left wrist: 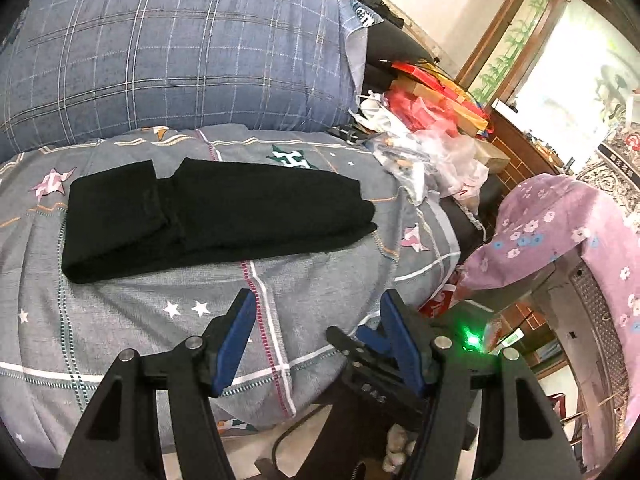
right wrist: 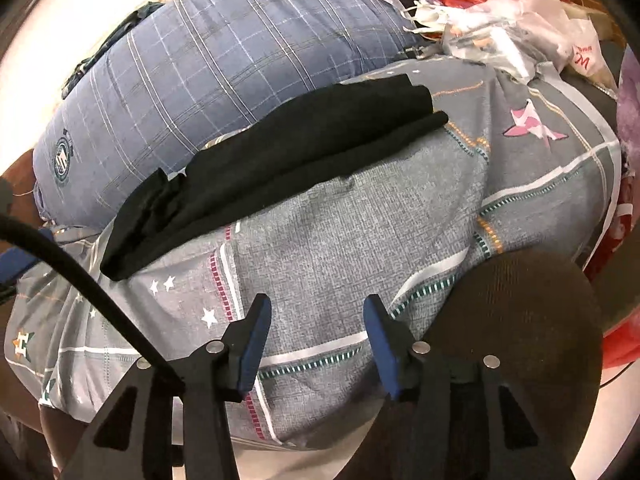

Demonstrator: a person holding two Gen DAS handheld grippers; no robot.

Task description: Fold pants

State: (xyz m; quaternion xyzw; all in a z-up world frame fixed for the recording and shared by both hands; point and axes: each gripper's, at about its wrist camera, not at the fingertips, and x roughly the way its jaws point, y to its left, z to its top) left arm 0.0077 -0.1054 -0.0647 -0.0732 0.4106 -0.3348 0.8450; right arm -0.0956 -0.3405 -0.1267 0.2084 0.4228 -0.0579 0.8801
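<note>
**Both tongs empty, pants lie folded on the bed**

Nearest the lens: left tongs (left wrist: 316,312), blue pads spread apart, nothing between them, hanging over the grey patterned bedsheet (left wrist: 132,320) at the bed's near edge. Right tongs (right wrist: 316,316) likewise parted and empty, over the same sheet; they also show low in the left view.

Black pants (left wrist: 216,216) lie well ahead of both tongs, mid-bed, just in front of the blue plaid quilt (left wrist: 168,48). They sit as a long flat bundle in several layers, with a shorter flap doubled over at the left end in the left view. The stacked edges show at the far end in the right view (right wrist: 416,112).

Handling, my read: soft, limp knit, light, no stiffness. It will sag and the layers will slide if lifted from one point. Best to pinch through all layers at the two corners of one short end, one tongs each, pads closing across the stacked edge. The fold looks close to done, maybe one more halving left.
</note>
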